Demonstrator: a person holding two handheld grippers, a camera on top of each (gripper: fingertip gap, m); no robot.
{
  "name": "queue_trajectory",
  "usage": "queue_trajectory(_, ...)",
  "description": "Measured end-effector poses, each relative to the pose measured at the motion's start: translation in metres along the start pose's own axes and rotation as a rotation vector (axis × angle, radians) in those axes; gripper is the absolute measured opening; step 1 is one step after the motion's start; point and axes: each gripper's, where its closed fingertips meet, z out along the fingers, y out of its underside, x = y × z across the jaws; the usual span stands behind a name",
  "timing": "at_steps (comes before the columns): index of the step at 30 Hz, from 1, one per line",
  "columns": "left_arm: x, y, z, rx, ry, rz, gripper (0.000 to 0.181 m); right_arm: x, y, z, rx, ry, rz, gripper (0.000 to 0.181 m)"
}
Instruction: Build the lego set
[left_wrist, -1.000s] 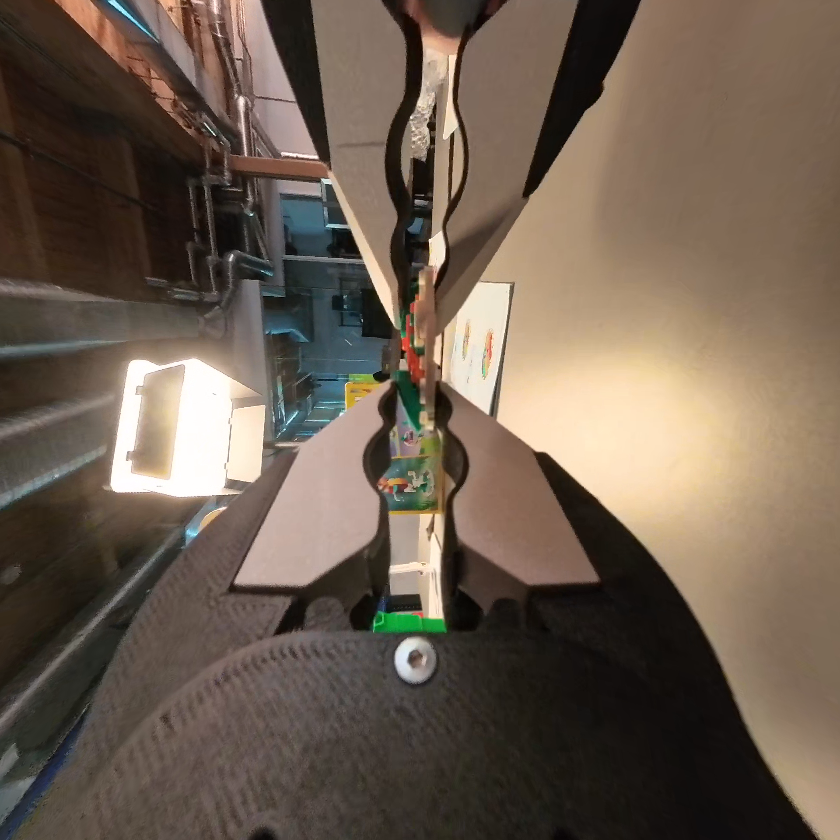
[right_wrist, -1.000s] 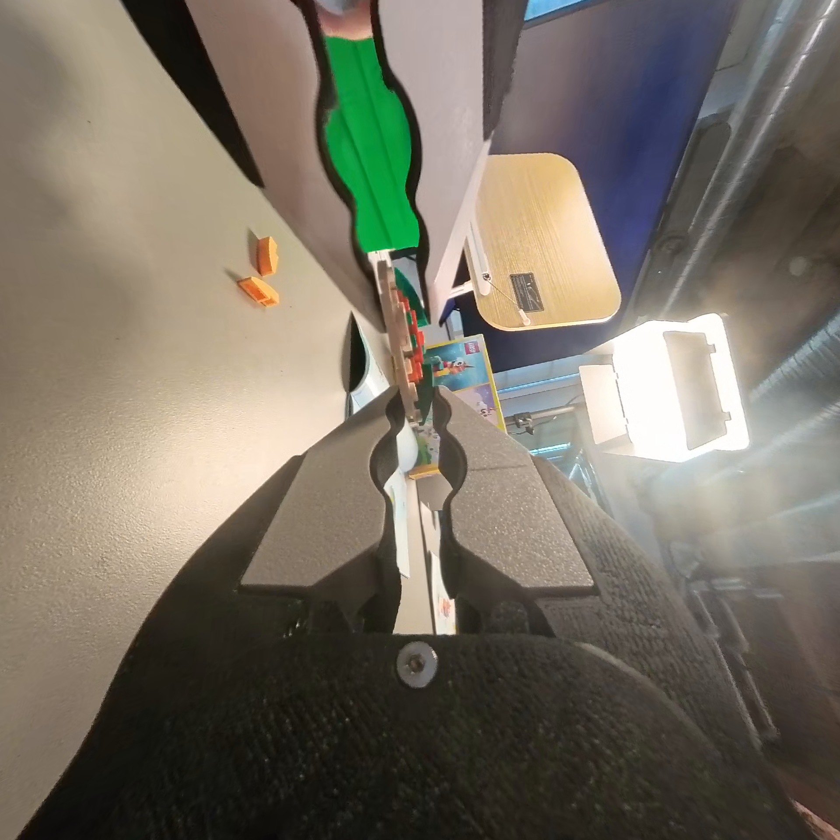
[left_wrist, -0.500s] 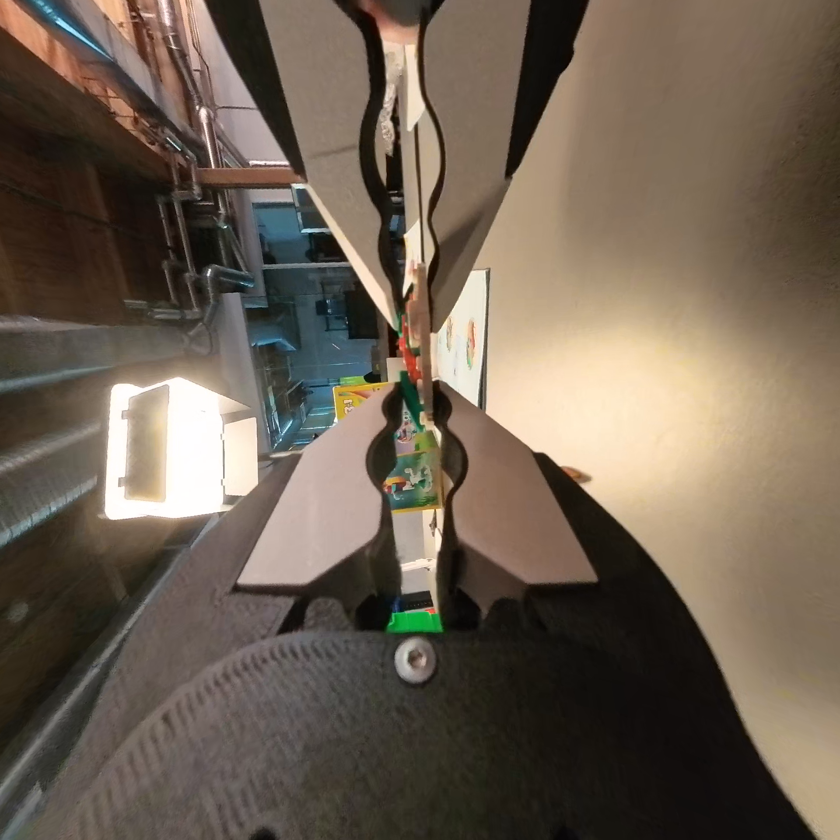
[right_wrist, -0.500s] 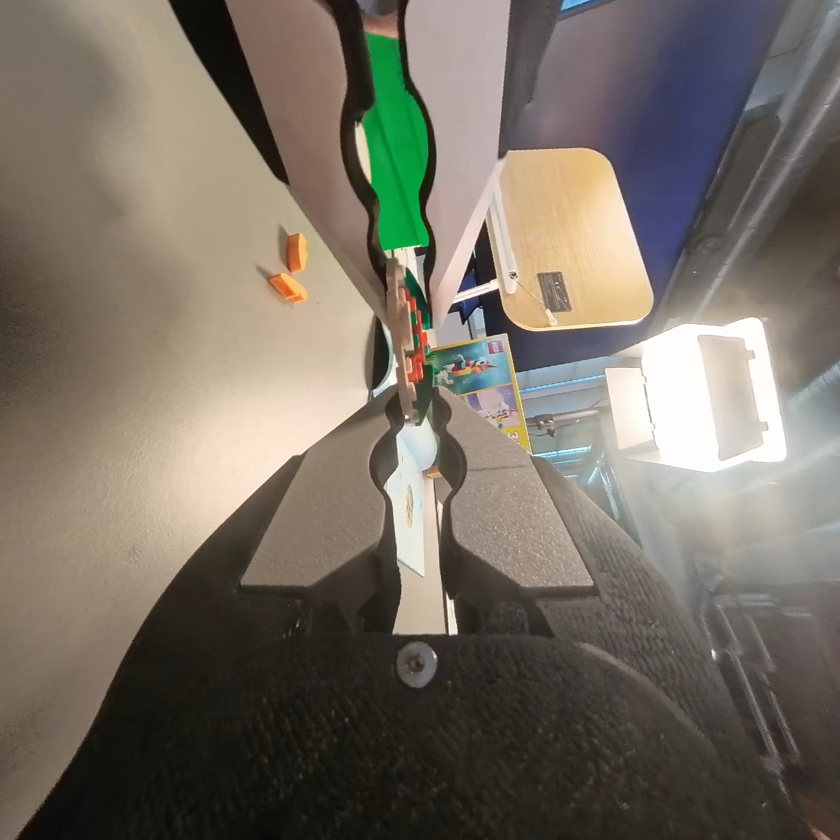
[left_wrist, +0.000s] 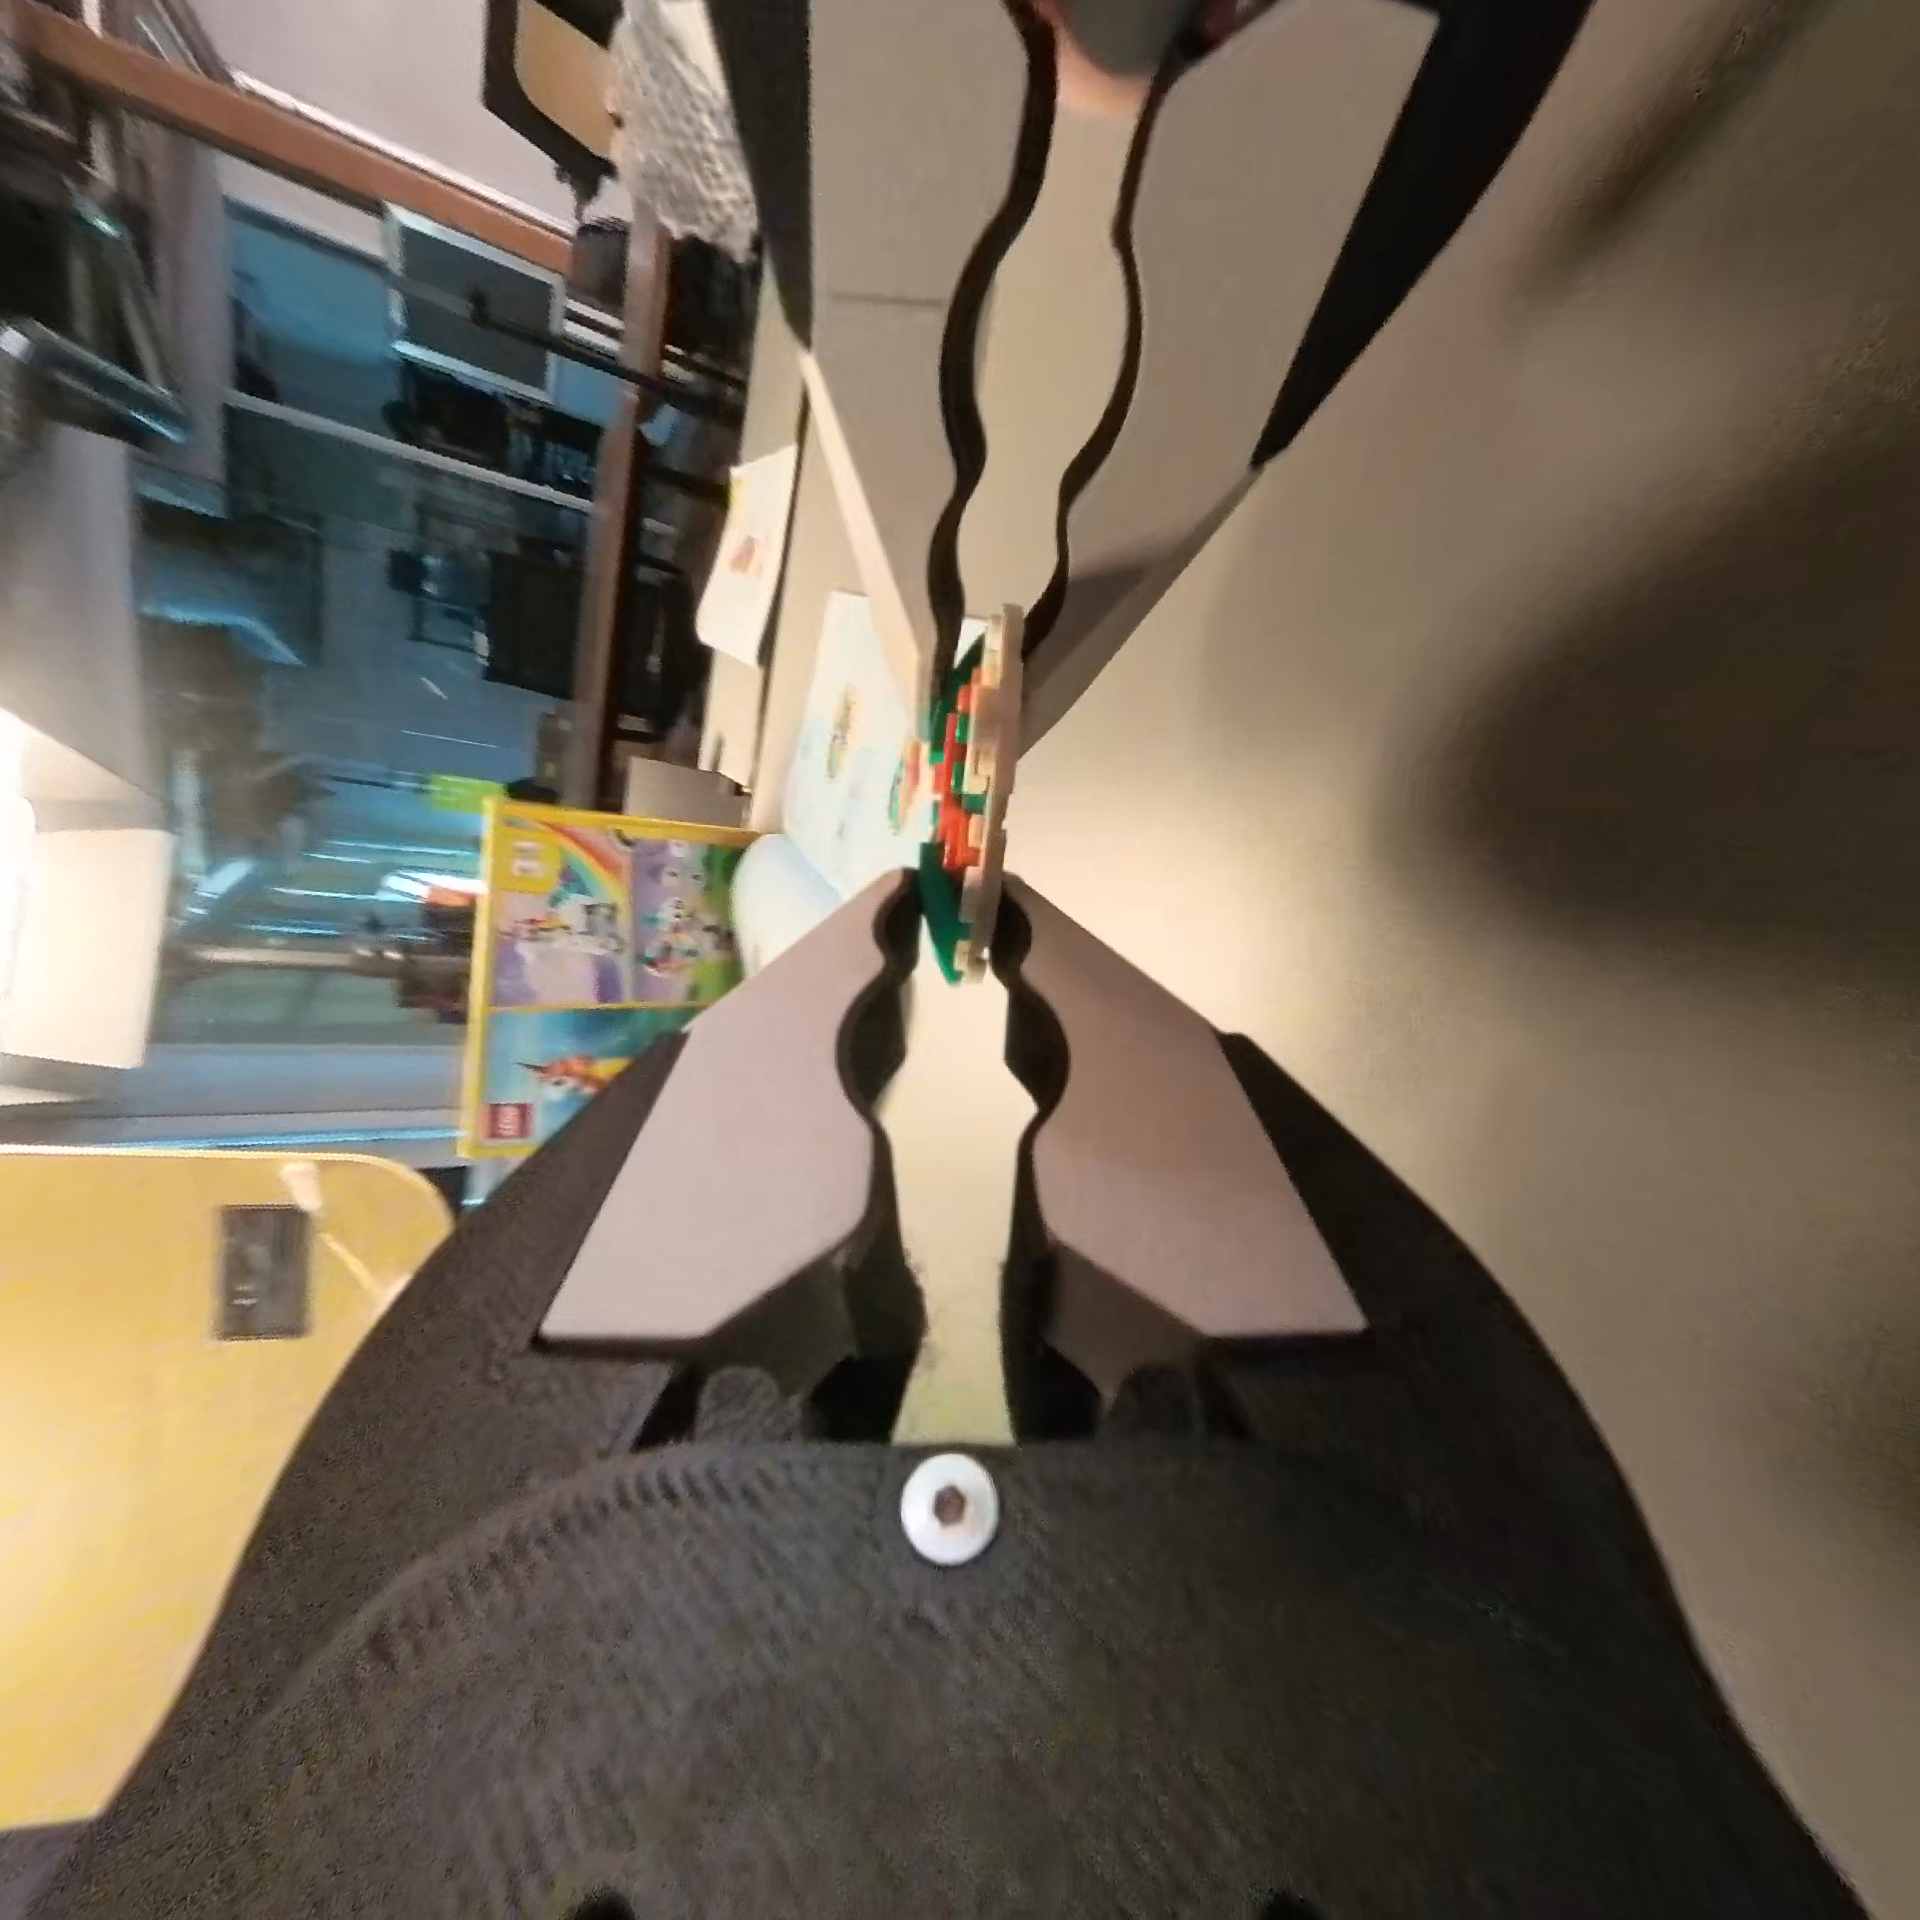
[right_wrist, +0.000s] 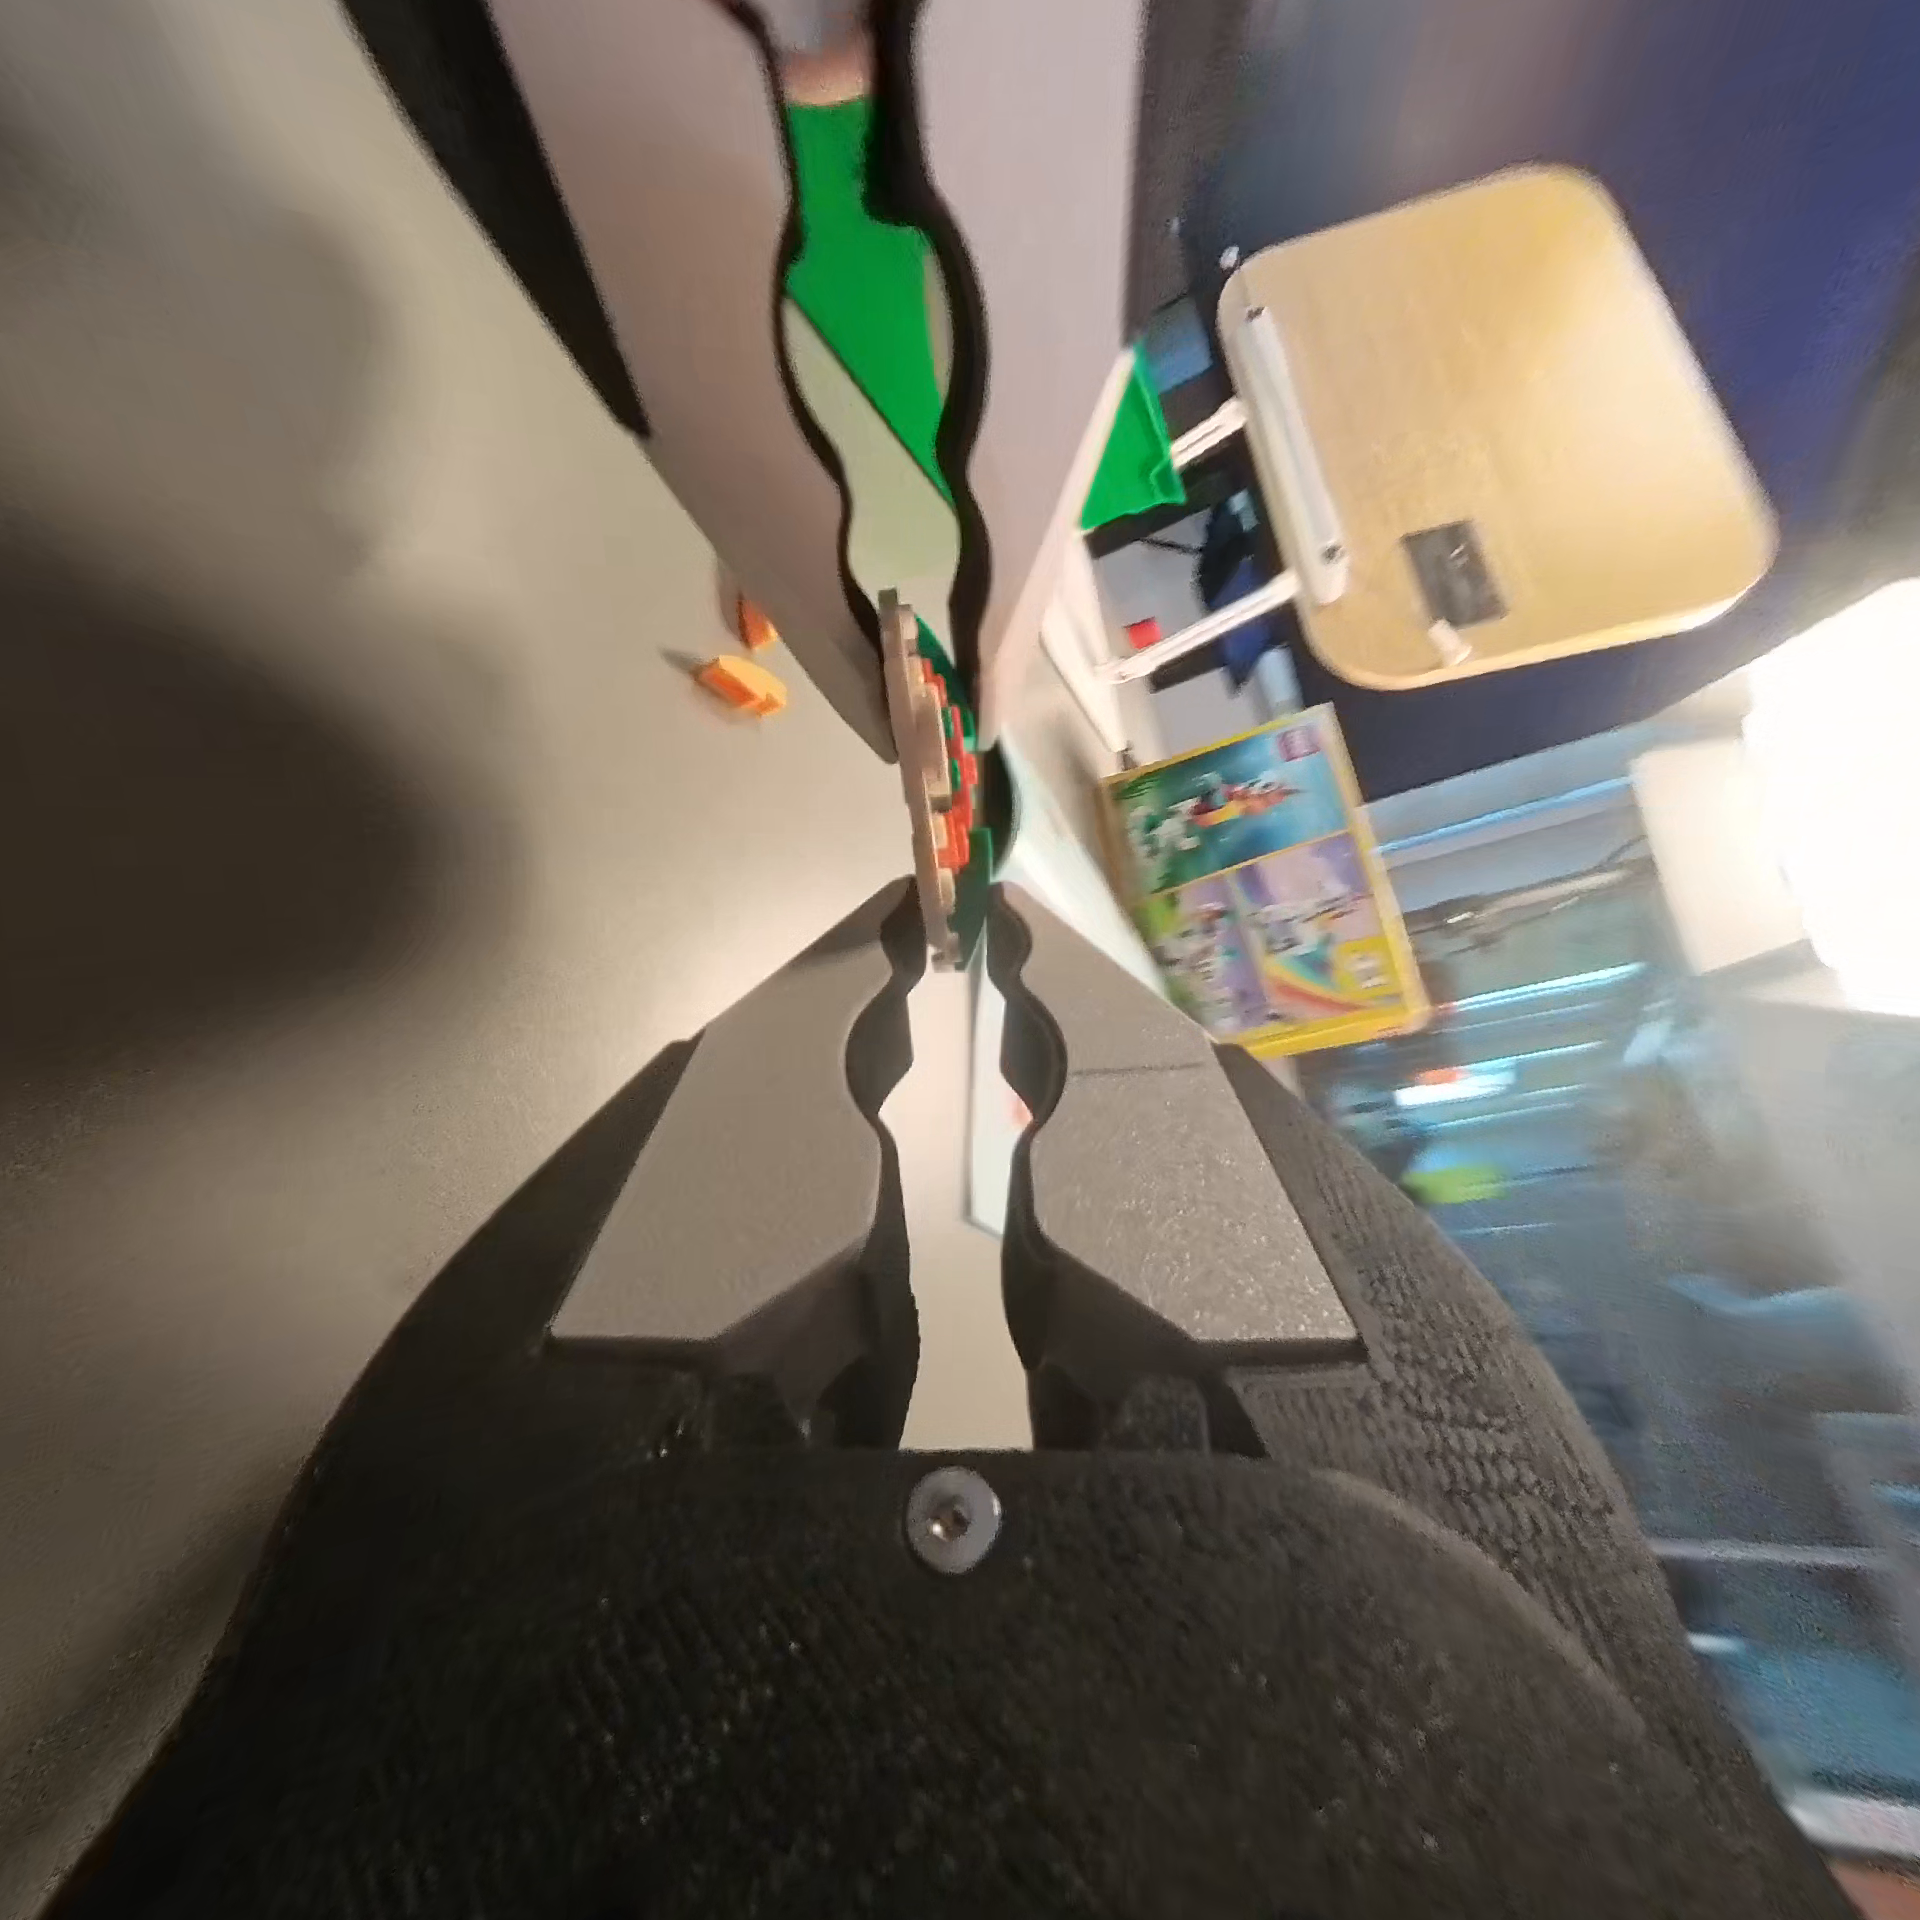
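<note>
Left claw & right claw both pinching flat lego build – opposite ends; 2 orange bricks on tabletop beside build.

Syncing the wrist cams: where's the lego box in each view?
Left wrist view: lego box sits left of centre, beside the left hand-held gripper.
Right wrist view: lego box sits right of centre, beside the right hand-held gripper.
Shared landmark: the lego build, clamped by both.

Lego build: tan plate w/ red, orange & green bricks. Loose bricks: orange. Box: yellow border, multicolour art.
</note>
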Motion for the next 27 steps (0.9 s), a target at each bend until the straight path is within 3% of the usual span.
queue_trajectory(6,0.006,0.005,0.0,-0.023,0.139,-0.089,0.012,-0.007,0.001,0.003,-0.025,-0.104,0.158,0.009)
queue_trajectory(13,0.01,0.003,-0.002,0.023,0.164,-0.211,0.013,-0.014,0.001,0.003,-0.006,-0.172,0.243,0.009)
queue_trajectory(16,0.008,0.002,-0.007,0.052,0.194,-0.295,0.039,-0.012,0.002,0.003,0.009,-0.156,0.252,0.009)
queue_trajectory(19,0.005,0.007,-0.011,0.074,0.219,-0.363,0.045,-0.008,0.001,0.001,0.035,-0.14,0.254,0.009)
queue_trajectory(27,-0.002,-0.021,-0.037,0.357,0.333,-0.516,0.045,0.003,-0.021,-0.012,0.178,0.02,0.022,0.01)
